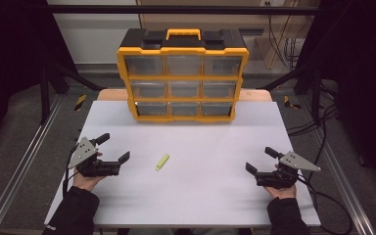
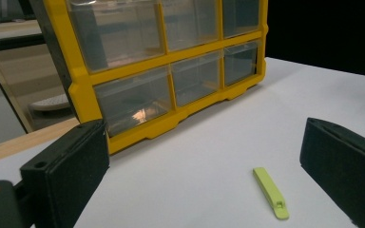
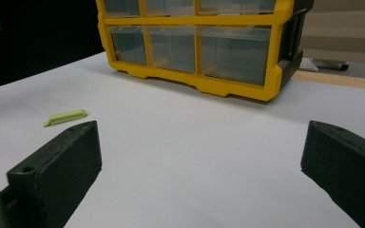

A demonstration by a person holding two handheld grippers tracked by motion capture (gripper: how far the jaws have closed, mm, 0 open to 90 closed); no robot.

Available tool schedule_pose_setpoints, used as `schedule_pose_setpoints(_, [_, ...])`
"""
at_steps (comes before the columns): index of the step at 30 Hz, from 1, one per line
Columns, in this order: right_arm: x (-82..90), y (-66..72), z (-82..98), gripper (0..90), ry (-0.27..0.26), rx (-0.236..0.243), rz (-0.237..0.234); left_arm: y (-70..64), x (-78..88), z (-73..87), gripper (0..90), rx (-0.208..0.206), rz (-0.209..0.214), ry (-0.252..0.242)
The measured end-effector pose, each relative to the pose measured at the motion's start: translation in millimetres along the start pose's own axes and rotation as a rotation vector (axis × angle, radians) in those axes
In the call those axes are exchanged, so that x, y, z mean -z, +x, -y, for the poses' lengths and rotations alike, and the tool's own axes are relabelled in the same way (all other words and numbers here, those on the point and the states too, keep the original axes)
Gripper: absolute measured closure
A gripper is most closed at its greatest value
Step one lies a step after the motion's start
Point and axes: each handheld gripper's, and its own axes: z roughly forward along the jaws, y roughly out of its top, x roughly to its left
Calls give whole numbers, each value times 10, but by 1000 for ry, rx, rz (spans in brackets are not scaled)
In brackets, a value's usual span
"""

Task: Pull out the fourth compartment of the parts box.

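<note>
Both tools held low and spread at the near corners of the white tabletop, with the small lime-green plastic strip lying between them.

The left tool rests at near left with its jaws wide apart and nothing between them; it points toward the lime-green plastic strip, which lies flat just to its right and near the middle, so it looks the likelier one to reach for it. The right tool sits well apart at near right, jaws likewise spread and empty, seemingly kept clear. The yellow-and-black organiser box with clear plastic drawers stands upright at the far edge, drawer fronts facing the person, all drawers appearing closed, probably so that either tool can pull one open.
</note>
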Motion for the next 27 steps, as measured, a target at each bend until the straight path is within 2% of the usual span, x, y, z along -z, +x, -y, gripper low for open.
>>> schedule_pose_setpoints(7, [-1, 0, 1, 3, 1, 2, 2, -25, -73, -45, 22, -62, 2, 31])
schedule_pose_setpoints(11, [1, -2, 0, 3, -1, 6, 4, -27, -106, -85, 21, -79, 3, 32])
schedule_pose_setpoints(12, [3, -3, -1, 3, -3, 7, 4, -23, -128, -122, 21, -103, 1, 22])
schedule_pose_setpoints(14, [4, -2, -2, 3, -4, 6, 4, -28, -138, -138, 21, -104, 6, 32])
schedule_pose_setpoints(17, [6, -3, -2, 3, -3, 6, 5, -30, -183, -220, 21, -143, -9, 45])
schedule_pose_setpoints(19, [5, -3, -2, 3, -2, 5, 5, -32, -193, -243, 21, -150, -11, 47])
schedule_pose_setpoints(25, [11, -3, -5, 3, -5, 7, 7, -24, -270, -385, 22, -231, -16, 72])
schedule_pose_setpoints(27, [10, -4, -4, 3, -4, 7, 6, -18, -292, -419, 22, -246, -16, 78])
